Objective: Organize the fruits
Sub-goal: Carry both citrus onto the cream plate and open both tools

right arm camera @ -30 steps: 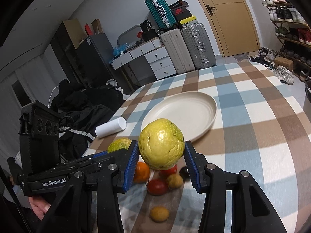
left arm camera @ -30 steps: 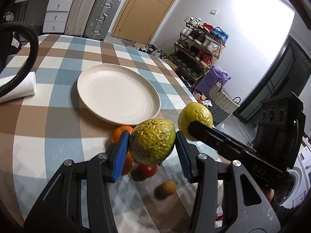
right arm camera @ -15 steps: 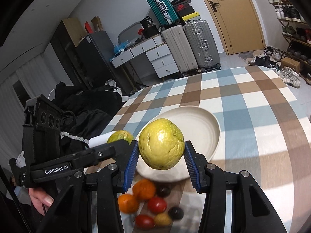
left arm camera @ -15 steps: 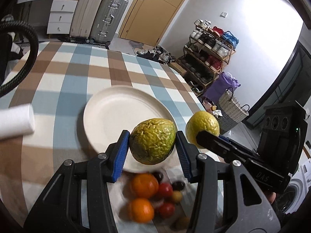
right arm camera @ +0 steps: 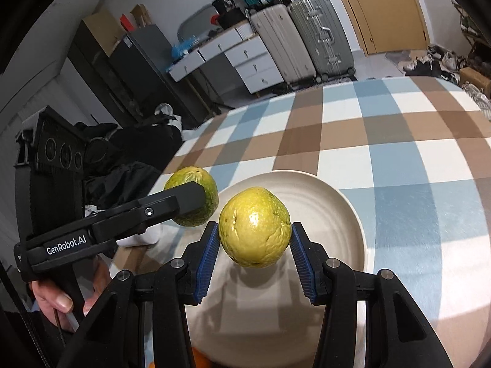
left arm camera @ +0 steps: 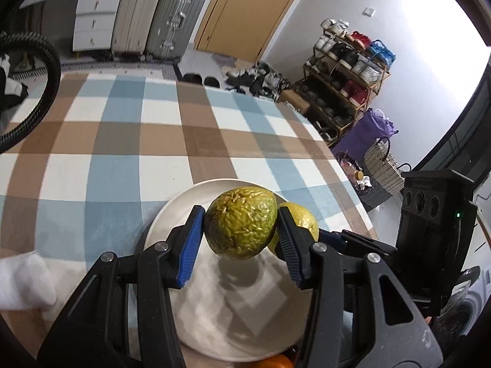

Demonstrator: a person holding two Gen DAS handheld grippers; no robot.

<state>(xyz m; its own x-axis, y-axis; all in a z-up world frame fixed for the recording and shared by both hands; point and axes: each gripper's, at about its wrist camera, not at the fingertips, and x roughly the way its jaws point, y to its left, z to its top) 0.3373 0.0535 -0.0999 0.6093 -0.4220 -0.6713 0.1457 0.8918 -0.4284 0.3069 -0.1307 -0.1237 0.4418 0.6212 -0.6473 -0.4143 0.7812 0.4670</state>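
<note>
left hand-held gripper (left arm camera: 241, 239) – clamps wrinkled green fruit (left arm camera: 241, 227) | right hand-held gripper (right arm camera: 254, 245) – clamps yellow fruit (right arm camera: 255, 235) | both above plate (right arm camera: 343, 208)

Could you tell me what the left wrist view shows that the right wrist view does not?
Only the left wrist view shows the shoe rack, the woven basket and the right gripper's upright body.

Only the right wrist view shows the person's hand on the left gripper's handle and the black cabinet.

Both show the cream plate, the wrinkled green fruit in the left gripper and the smoother yellow-green fruit in the right gripper.
</note>
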